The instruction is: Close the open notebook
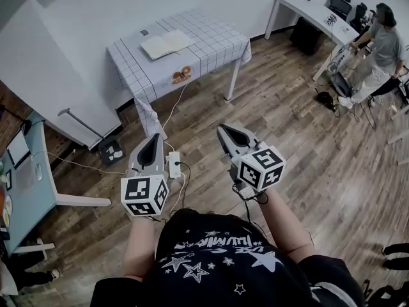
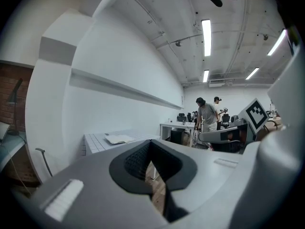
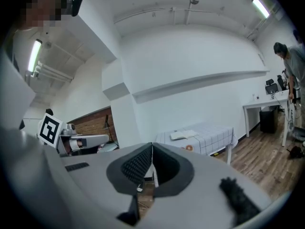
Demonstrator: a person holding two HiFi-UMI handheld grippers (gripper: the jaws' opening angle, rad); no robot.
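Observation:
The open notebook [image 1: 167, 43] lies flat, pages up, on a white checked table [image 1: 217, 40] far ahead across the room. It shows small in the left gripper view [image 2: 119, 139] and in the right gripper view [image 3: 184, 134]. I hold both grippers side by side in front of my body, well short of the table and pointing toward it. The left gripper [image 1: 153, 137] [image 2: 149, 142] is shut with nothing in it. The right gripper [image 1: 223, 130] [image 3: 152, 145] is also shut and holds nothing.
An orange-brown item [image 1: 181, 75] sits near the table's front edge. A power strip [image 1: 174, 164] and cables lie on the wooden floor between me and the table. A light blue desk [image 1: 29, 190] stands at left. A person [image 1: 383, 47] stands by a white desk [image 1: 307, 8] at back right.

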